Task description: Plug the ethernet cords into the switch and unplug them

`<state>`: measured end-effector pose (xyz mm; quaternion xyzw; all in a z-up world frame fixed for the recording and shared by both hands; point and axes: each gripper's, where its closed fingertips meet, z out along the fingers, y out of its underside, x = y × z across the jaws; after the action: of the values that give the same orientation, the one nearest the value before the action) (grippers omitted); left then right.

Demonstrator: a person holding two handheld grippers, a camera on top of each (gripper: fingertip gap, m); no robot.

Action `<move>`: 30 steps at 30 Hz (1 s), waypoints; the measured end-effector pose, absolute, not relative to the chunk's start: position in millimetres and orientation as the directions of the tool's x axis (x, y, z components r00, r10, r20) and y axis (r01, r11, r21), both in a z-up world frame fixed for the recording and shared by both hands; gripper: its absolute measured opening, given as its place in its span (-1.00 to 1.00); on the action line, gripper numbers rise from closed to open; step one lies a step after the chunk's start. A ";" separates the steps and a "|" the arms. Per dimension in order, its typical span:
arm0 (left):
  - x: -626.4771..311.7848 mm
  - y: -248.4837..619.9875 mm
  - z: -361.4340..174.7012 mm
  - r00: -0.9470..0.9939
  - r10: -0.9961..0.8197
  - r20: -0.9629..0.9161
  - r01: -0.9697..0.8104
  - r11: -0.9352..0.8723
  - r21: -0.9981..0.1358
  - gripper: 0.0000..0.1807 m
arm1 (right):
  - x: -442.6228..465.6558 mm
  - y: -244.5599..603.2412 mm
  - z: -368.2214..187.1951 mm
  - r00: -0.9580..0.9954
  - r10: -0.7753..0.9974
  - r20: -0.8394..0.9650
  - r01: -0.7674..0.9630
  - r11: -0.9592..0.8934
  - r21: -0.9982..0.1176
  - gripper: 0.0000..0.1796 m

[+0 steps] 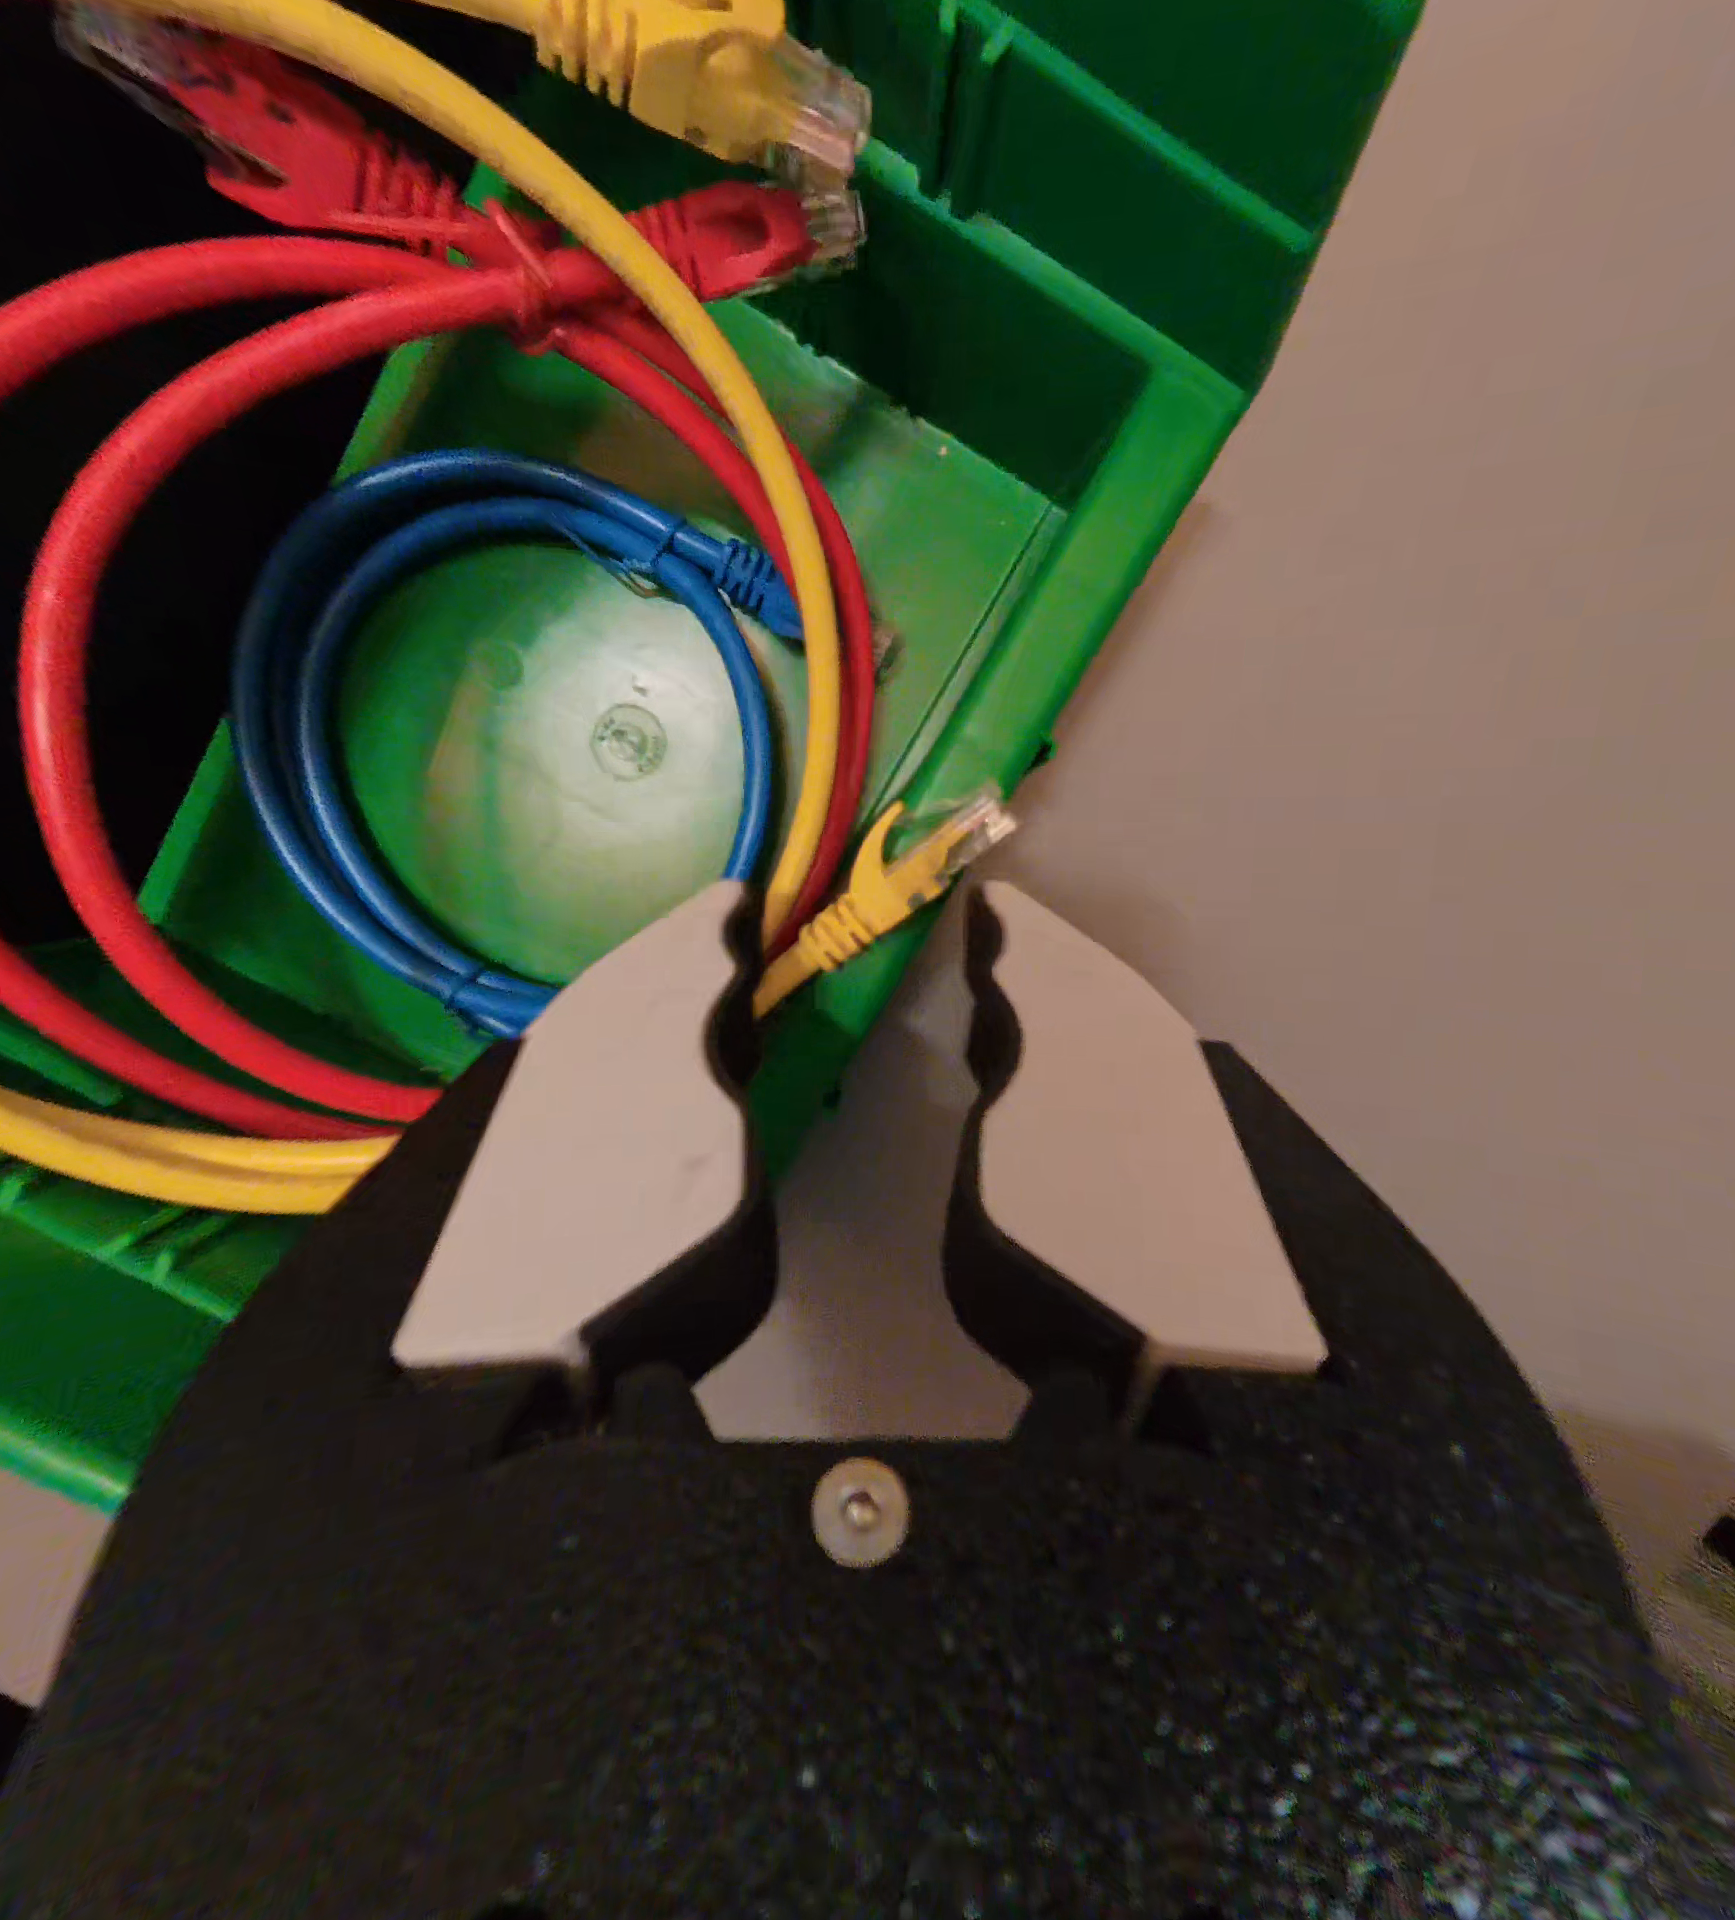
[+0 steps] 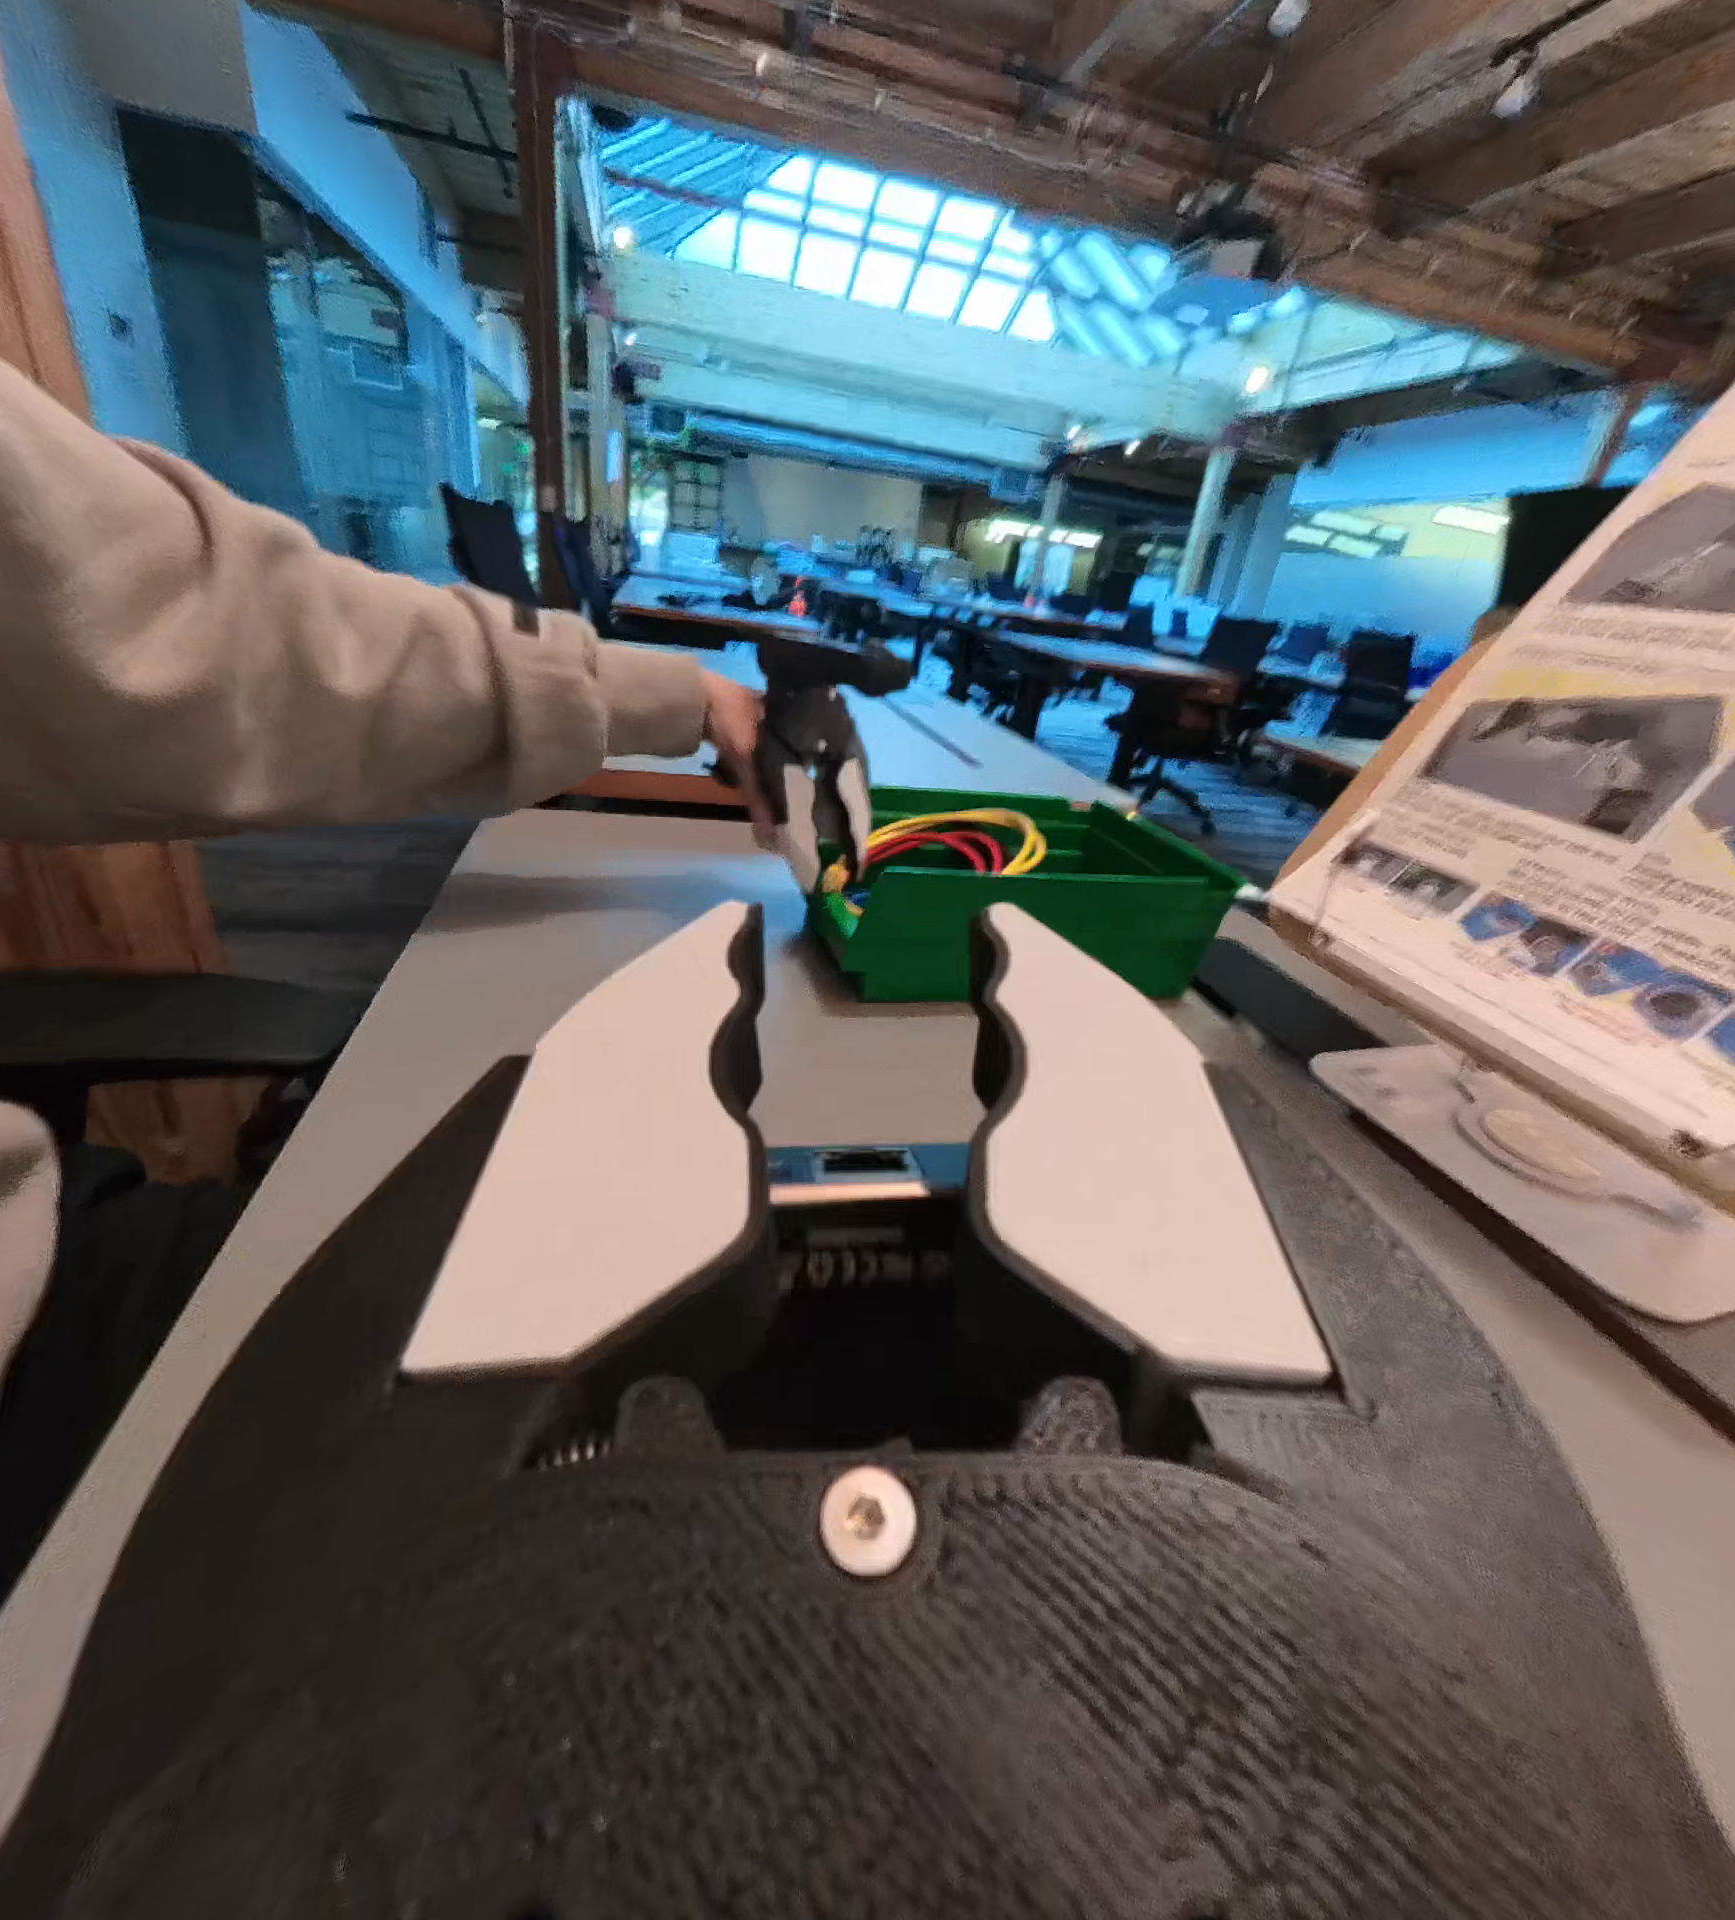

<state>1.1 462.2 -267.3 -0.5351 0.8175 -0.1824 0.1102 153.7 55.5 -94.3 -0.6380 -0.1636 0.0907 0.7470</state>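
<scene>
1. Left wrist view: the left gripper (image 1: 855, 940) hovers with fingers wide apart at the green bin (image 1: 1169, 436) corner, over the yellow cord's plug (image 1: 910, 883). Red cord (image 1: 84, 582) and yellow loops overlap, so lifting could drag both out.
2. Right wrist view: the right gripper (image 2: 868, 961), fingers spread and empty, straddles the black switch (image 2: 861, 1195) on the table (image 2: 551, 935), unseen from the left; unheld, the switch may slide.

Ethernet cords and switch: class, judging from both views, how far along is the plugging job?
Done: nothing plugged; the red cord, blue cord and yellow cord lie in the green bin. In hand: the open left gripper is at a yellow plug; the open right gripper straddles the switch. Left: gripping, plugging, unplugging.
</scene>
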 end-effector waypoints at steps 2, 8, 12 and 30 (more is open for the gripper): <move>-1.3 457.9 -268.3 -0.406 -0.911 0.073 -0.848 0.345 -0.403 -0.77 | 156.2 53.4 -84.4 0.943 0.309 0.120 0.043 0.246 -0.968 -0.62; -1.4 457.2 -266.4 -0.370 -0.929 -0.009 -0.846 0.341 -0.410 -0.77 | 147.2 60.3 -105.5 0.912 0.377 0.160 0.121 0.126 -0.985 -0.63; 17.8 458.9 -228.6 -0.209 -0.973 -0.098 -0.755 0.224 -0.617 -0.66 | 143.9 54.7 -98.1 0.906 0.406 0.120 0.043 0.194 -0.980 -0.63; 91.8 17.4 -152.3 -0.694 -0.026 0.719 -0.569 -0.592 -0.570 -0.22 | 70.9 32.7 -33.2 0.691 0.715 0.106 -0.324 0.437 -0.839 -0.63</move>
<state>91.8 17.4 -152.3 -0.3540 0.4199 -0.8191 -0.1658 70.9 32.7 -33.2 -0.4242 -0.2305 0.3184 0.8158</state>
